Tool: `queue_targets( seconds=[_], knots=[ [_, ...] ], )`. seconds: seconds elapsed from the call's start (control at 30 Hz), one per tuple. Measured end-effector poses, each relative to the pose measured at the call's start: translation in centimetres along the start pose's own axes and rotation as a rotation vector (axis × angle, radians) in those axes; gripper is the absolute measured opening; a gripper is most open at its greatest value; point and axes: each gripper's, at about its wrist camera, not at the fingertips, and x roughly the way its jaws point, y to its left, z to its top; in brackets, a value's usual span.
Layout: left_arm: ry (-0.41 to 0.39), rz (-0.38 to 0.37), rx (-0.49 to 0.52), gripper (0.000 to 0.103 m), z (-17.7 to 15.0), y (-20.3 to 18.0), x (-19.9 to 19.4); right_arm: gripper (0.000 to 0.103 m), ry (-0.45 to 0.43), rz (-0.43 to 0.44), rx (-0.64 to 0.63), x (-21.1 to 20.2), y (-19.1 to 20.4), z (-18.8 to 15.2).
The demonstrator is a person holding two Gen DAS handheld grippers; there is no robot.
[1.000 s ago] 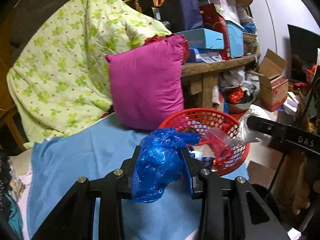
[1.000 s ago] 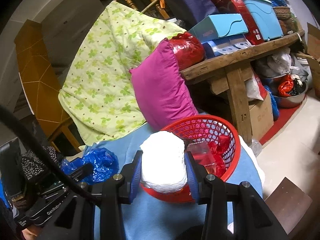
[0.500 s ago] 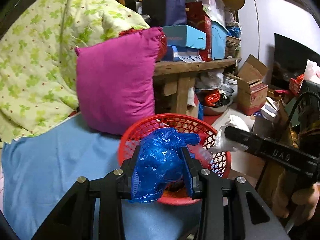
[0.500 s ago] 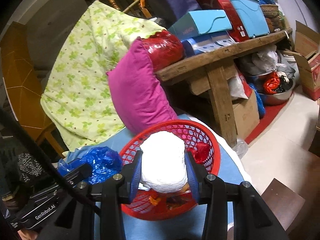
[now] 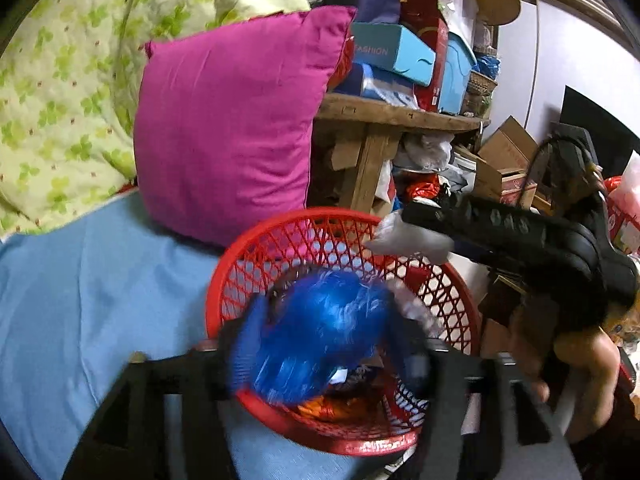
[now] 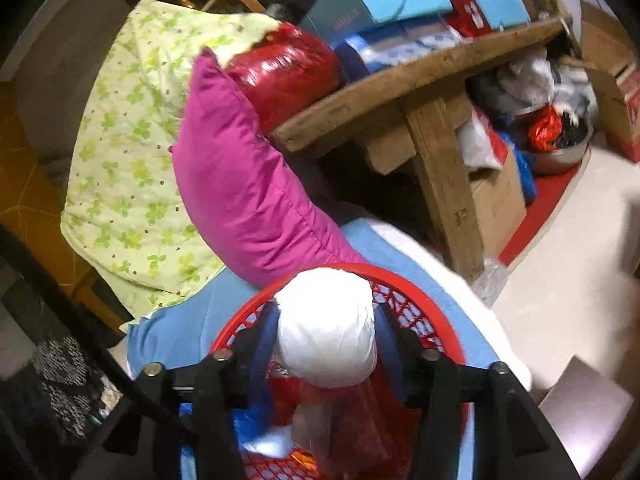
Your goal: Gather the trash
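Trash hangs over my red basket (image 5: 224,304) on the blue bed sheet (image 5: 92,288). My left claw (image 5: 324,344) has just been opening, its jaws now standing off the crumpled blue plastic bag (image 5: 320,332) that sits loose between them above the basket. My right claw (image 6: 326,344) has also just been opening, with the white wad (image 6: 326,328) between its jaws over the basket's far rim. Far left, a pink pillow (image 5: 232,120) leans on a green quilt (image 5: 64,92).

Magenta square fabric cushion (image 5: 236,128) leans against green clover-print quilt (image 5: 60,92) at 10 o'clock; rough wooden bench (image 6: 420,92) at 2 o'clock carries light-blue cardboard boxes (image 6: 380,0).
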Motion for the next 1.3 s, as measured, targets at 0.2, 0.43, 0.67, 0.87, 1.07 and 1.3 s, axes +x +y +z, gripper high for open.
queue_targets(
  seconds=[0.2, 0.43, 0.67, 0.87, 1.07, 1.3],
  knots=[
    [-0.001, -0.015, -0.016, 0.069, -1.5, 1.0, -2.0, 0.066, -0.023, 0.024, 0.019, -0.6, -0.2, -1.0],
    [-0.056, 0.098, -0.055, 0.074, -2.8, 3.0, -7.0, 0.066, -0.108, 0.037, -0.124, -6.6, 2.2, -3.3],
    [-0.092, 0.203, -0.066, 0.076, -3.7, 3.7, -12.1, 0.066, -0.107, -0.012, -0.233, -12.0, 6.0, -6.8],
    [-0.14, 0.287, -0.04, 0.088, -4.5, 2.9, -15.9, 0.07, -0.099, -0.062, -0.268, -15.1, 7.7, -10.0],
    [-0.156, 0.326, 0.006, 0.089, -5.1, 1.0, -17.8, 0.07, -0.106, -0.18, -0.315, -17.3, 9.0, -11.8],
    [-0.165, 0.348, 0.041, 0.089, -5.6, -0.9, -19.0, 0.07, -0.114, -0.238, -0.294, -18.9, 8.6, -12.3]
  ],
)
